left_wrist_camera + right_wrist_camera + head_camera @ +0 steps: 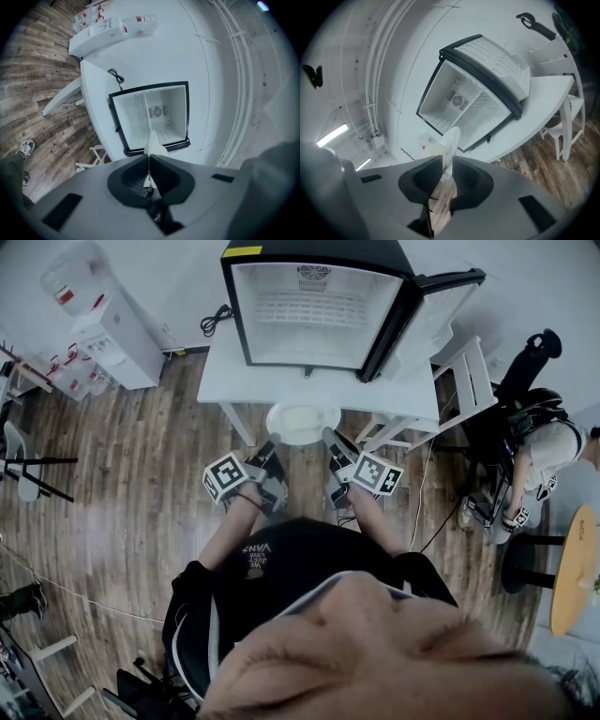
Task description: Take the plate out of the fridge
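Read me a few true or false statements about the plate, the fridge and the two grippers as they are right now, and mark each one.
1. The plate is outside the fridge, held in front of it. True.
2. Only the left gripper grips the plate. False: the right gripper is clamped on the plate's rim as well, on the opposite side.
3. The fridge door is closed. False: it stands swung open.
4. The fridge stands on a white table. True.
5. Food fills the fridge. False: its inside looks empty.
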The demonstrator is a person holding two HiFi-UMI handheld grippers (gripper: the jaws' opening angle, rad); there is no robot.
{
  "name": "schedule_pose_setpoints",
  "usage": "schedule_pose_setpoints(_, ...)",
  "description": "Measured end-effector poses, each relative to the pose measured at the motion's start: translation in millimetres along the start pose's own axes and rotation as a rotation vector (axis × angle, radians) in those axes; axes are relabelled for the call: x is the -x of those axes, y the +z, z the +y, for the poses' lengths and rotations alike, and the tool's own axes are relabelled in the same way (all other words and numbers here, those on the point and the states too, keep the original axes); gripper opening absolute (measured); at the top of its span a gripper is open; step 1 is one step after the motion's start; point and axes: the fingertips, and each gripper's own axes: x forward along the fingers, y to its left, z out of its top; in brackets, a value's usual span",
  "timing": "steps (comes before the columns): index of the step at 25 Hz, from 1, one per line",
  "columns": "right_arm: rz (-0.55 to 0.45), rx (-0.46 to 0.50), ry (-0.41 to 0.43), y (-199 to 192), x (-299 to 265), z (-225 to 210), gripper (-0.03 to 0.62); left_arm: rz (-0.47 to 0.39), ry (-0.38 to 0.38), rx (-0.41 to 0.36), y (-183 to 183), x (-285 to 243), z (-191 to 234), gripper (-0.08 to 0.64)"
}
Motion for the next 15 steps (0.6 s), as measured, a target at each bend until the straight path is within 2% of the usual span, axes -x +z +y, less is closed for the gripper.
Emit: schedule_pose_setpoints(15,-0.009,-0.017,-0.004,10.6,-3.4,-9.9,0.071,0.008,0.003,-0.004,1.0,-15.3,-1.0,0.025)
